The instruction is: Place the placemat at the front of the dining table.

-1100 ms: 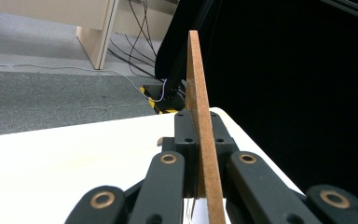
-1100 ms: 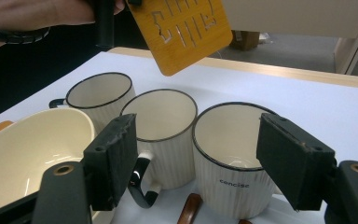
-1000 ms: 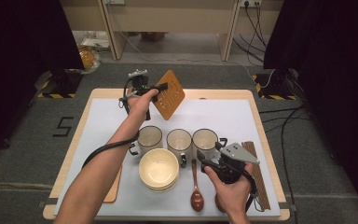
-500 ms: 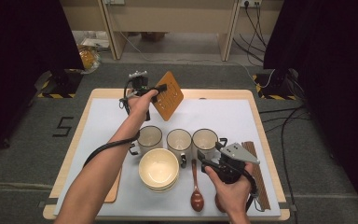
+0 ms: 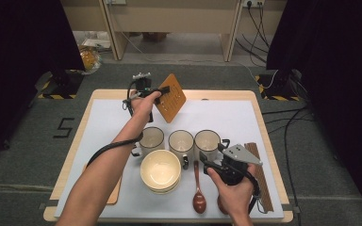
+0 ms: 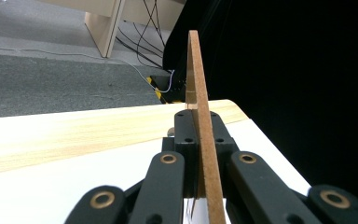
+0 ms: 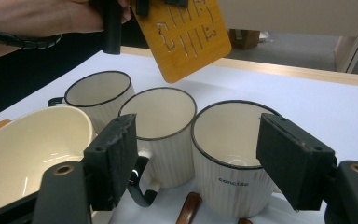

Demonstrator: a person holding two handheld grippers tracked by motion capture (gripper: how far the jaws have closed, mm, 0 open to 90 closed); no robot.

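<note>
A thin wooden board with cut-out slots hangs tilted above the far side of the table, and my left gripper is shut on its edge. In the left gripper view the board stands edge-on, clamped between the black jaws of my left gripper. My right gripper is open near the front right, just before the rightmost of three white mugs. In the right gripper view that mug sits between the spread jaws of the right gripper, which do not touch it; the board hangs beyond.
Two more mugs stand in a row to the left. A cream bowl and a brown wooden spoon lie in front. A slatted brown mat lies at the right edge of the white table cover.
</note>
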